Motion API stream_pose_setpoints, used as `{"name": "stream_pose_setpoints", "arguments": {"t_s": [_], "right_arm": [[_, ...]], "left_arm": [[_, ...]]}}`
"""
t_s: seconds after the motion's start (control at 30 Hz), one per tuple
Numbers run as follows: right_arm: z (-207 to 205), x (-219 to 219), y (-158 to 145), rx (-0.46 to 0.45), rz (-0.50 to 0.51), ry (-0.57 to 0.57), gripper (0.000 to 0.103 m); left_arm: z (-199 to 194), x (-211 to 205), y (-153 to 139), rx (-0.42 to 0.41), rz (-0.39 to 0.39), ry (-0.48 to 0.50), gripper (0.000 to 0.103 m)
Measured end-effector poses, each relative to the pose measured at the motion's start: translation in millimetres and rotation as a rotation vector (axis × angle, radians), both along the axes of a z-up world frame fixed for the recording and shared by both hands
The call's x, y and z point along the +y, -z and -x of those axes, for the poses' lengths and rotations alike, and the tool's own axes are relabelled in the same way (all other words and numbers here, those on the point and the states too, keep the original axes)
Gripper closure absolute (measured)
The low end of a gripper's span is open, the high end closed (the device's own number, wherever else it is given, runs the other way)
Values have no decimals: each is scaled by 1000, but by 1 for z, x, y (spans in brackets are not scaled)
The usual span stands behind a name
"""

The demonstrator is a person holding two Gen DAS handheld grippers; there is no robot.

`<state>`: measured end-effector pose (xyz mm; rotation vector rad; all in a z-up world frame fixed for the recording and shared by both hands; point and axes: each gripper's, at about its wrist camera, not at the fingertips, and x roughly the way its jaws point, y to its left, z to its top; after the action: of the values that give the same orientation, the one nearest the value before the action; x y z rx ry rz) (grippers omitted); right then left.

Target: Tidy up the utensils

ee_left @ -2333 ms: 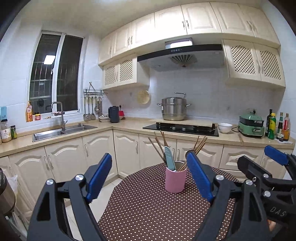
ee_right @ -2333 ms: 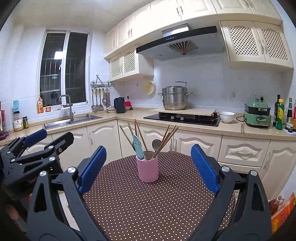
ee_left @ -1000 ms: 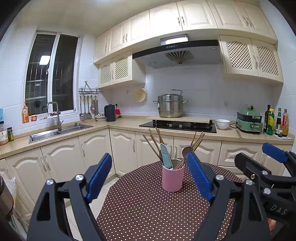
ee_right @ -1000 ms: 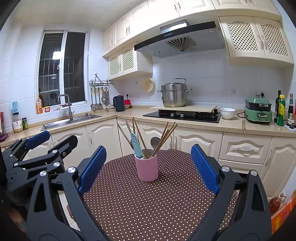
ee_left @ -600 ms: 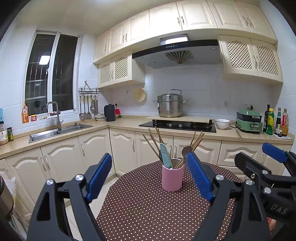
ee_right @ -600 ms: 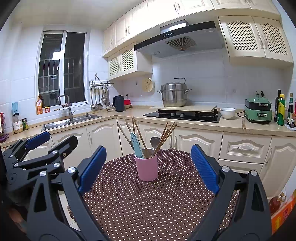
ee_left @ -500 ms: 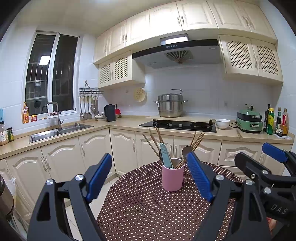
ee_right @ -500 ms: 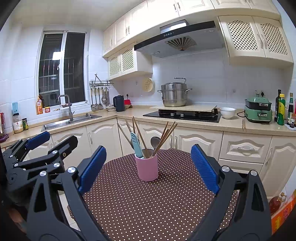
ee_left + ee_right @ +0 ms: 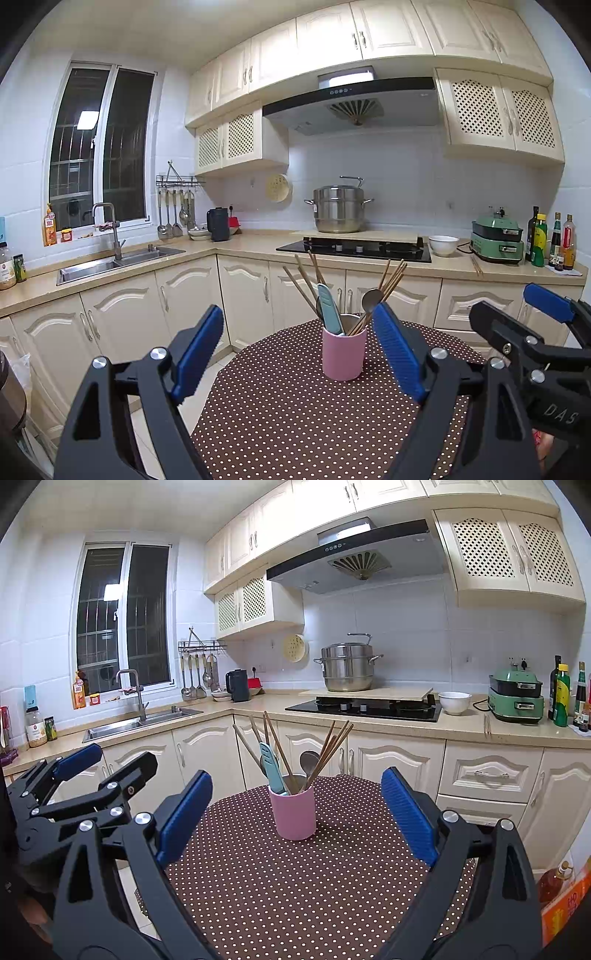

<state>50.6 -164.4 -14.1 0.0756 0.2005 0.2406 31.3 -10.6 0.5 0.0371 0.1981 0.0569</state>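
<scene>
Left wrist view: the left claw [image 9: 295, 350] stands wide open with nothing between its blue pads [image 9: 197, 352], above a bench [image 9: 295, 417] covered with a brown white-dotted cloth. A pink utensil cup [image 9: 344, 353] stands upright on the bench beyond the claw, nearer the right pad; it holds wooden chopsticks [image 9: 306, 282], a light-blue handled utensil [image 9: 330, 309] and a metal spoon [image 9: 371, 298], all leaning outward. The right claw [image 9: 532, 317] appears at the right edge, beside the bench. Right wrist view: the right claw [image 9: 295, 812] is likewise wide open and empty, its blue pads [image 9: 408, 812] flanking the pink utensil cup [image 9: 292, 814], which stands apart from both pads toward the bench's far side. The left claw [image 9: 107, 757] shows at the left edge, clear of the cup.
</scene>
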Motion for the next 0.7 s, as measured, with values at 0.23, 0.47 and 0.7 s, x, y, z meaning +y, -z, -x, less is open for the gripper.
{"name": "stream_pose_setpoints", "arguments": {"t_s": [0.23,0.47,0.7], "right_arm": [[0,1,0,2,-2,0,12],[-1,0,1,5,-7,-1,12],[0,-1,0,2,-9,0,12]], "left_arm": [[0,0,0,2,0,0,21],[-1,1,1,-1,-2,0,21],[-2,0,1,-4,-5,-3,21]]}}
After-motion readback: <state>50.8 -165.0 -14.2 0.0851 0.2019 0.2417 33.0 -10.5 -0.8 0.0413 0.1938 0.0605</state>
